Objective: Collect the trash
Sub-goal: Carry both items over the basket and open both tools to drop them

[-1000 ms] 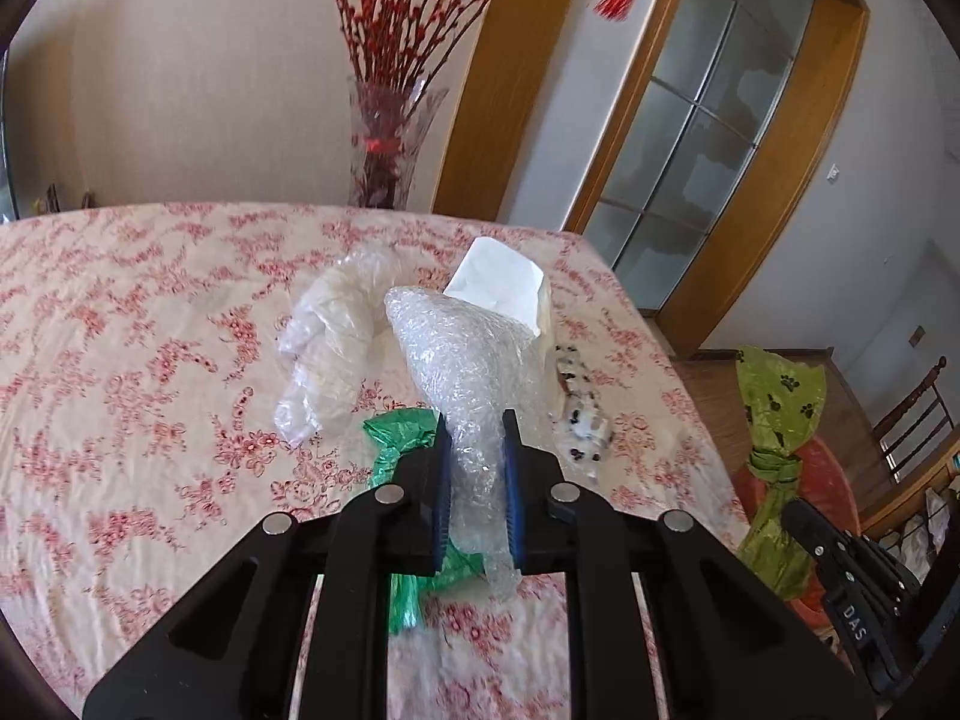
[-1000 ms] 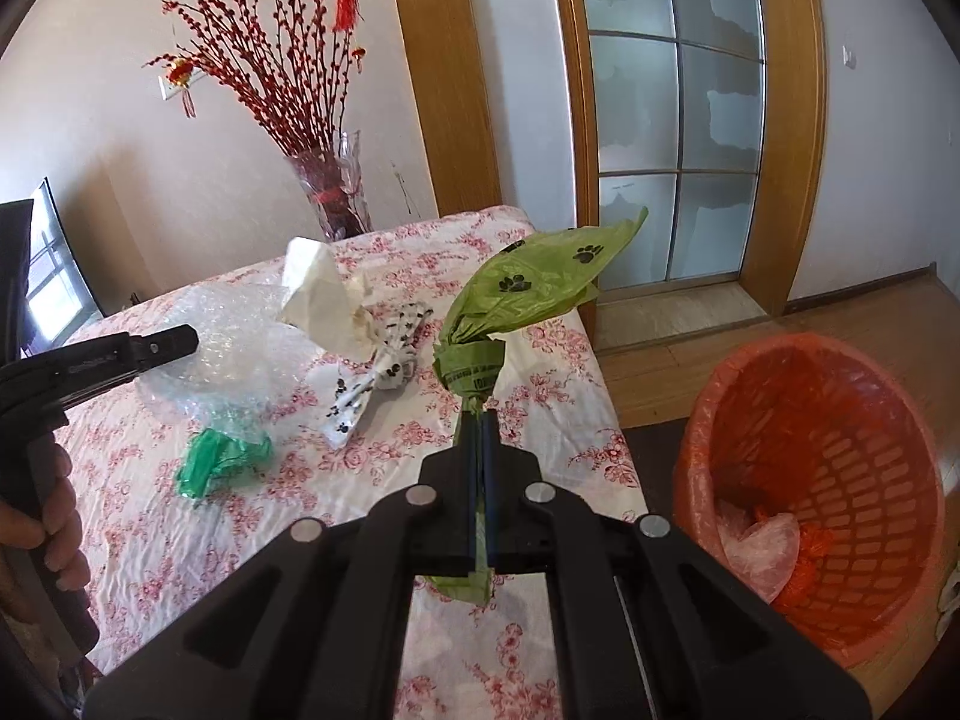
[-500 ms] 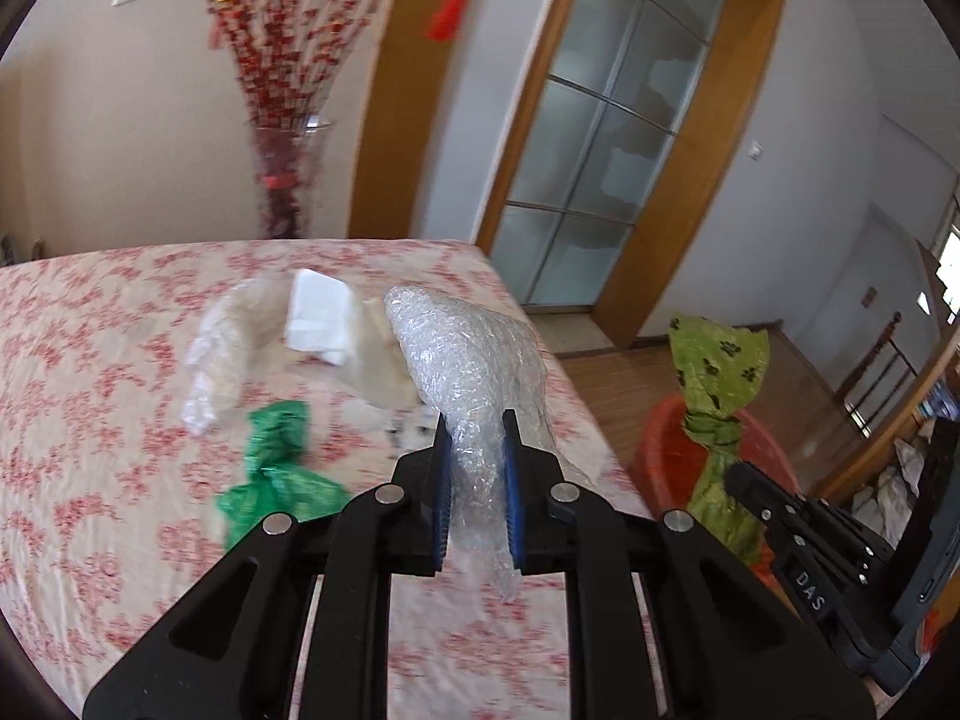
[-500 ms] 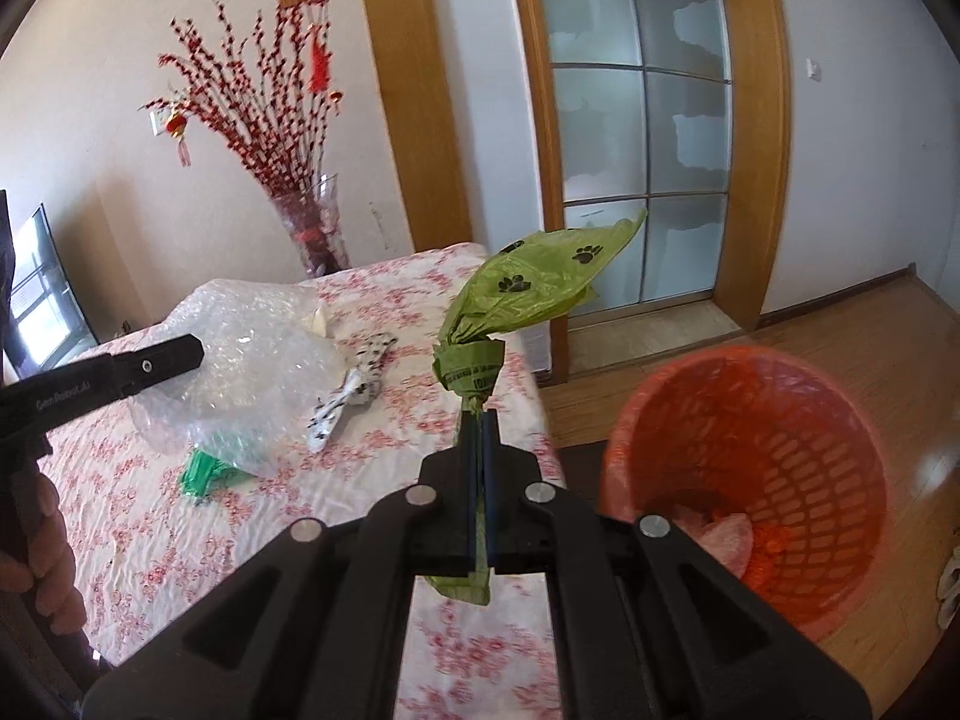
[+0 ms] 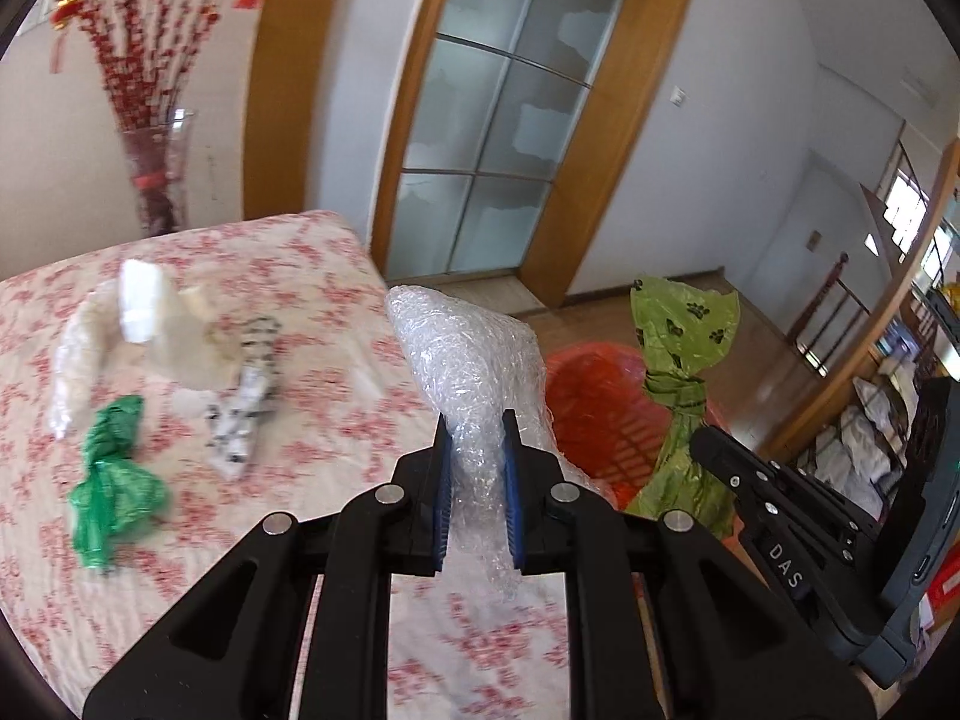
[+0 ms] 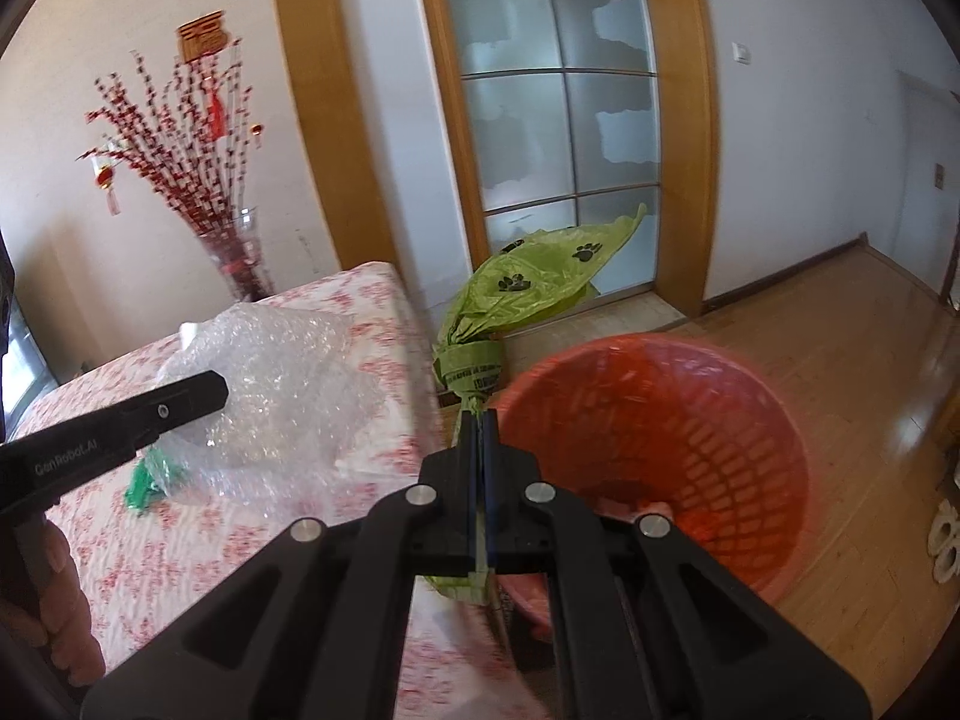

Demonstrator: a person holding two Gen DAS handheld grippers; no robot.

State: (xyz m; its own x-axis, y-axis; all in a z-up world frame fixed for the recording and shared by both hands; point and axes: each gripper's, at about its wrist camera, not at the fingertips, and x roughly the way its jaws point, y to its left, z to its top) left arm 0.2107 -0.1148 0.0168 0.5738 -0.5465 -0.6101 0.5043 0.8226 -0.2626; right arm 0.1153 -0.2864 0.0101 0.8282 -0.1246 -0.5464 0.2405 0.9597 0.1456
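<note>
Two grippers are loaded. Your left gripper [image 5: 475,480] is clenched on a wad of bubble wrap [image 5: 474,360], its blue pads pressing the clear plastic from both sides, and it hangs over the table's right edge. Your right gripper [image 6: 478,468] pinches the thin twisted tail of a green bag [image 6: 528,294] printed with black paws; the knotted bag stands up above the fingertips, beside the rim of the orange basket [image 6: 750,396]. That basket sits on the wooden floor just off the table's right edge, with something pale lying in its bottom.

On the floral tablecloth [image 5: 336,276], toward the far left of the table, more trash lies loose: a crumpled dark green bag [image 5: 111,474] nearest you, a black-and-white spotted wrapper [image 5: 246,408] beside it, and pale plastic [image 5: 78,354] with white paper [image 5: 141,300] beyond. A glass vase [image 6: 237,258] of red branches stands at the far edge.
</note>
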